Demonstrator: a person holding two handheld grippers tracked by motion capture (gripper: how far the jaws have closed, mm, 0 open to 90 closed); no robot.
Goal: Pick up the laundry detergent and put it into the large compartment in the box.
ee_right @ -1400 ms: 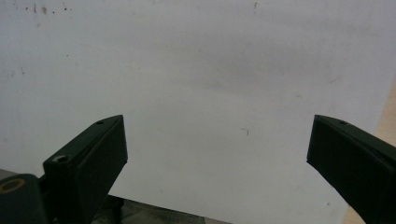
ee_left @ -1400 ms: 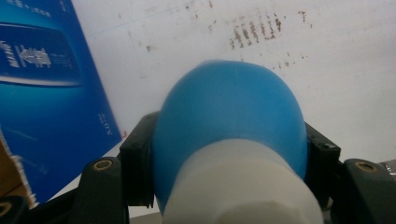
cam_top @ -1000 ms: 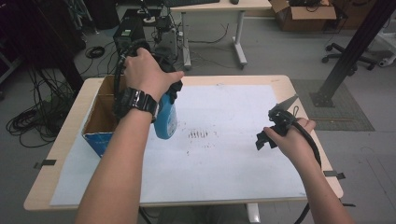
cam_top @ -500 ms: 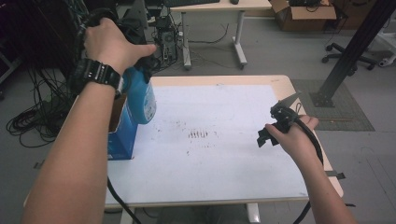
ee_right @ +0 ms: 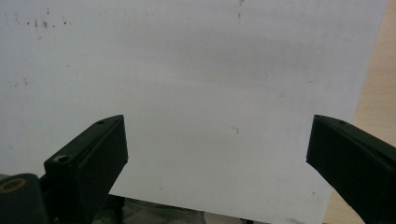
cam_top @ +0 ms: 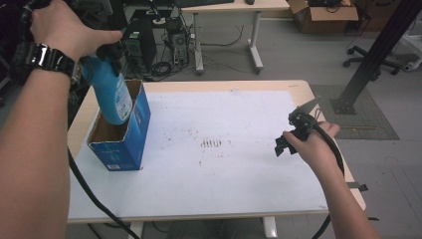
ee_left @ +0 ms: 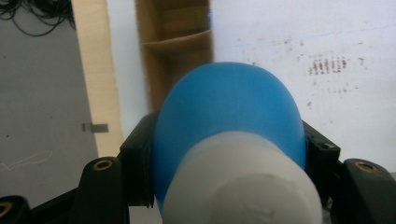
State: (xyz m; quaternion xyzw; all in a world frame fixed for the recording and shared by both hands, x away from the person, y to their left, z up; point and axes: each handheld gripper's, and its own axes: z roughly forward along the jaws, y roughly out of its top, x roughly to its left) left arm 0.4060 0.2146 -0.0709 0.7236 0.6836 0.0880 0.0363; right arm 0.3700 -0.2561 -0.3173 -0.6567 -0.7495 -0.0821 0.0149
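the left gripper [ee_left: 229,154] had its fingers pinching a blue bottle [cam_top: 110,94], held over the open box [cam_top: 122,144] at the tabletop's [cam_top: 239,199] left edge; the right gripper [ee_right: 217,154] hovered apart, fingers spread, empty.

The bottle [cam_top: 110,94] is bright blue with a white cap [ee_left: 243,186]. The open box [cam_top: 122,134] is blue outside and brown cardboard inside. The surface [cam_top: 239,199] is pale wood under a white sheet [cam_top: 234,124] with dark brown specks. Both tools [cam_top: 112,50] [cam_top: 293,132] are black.
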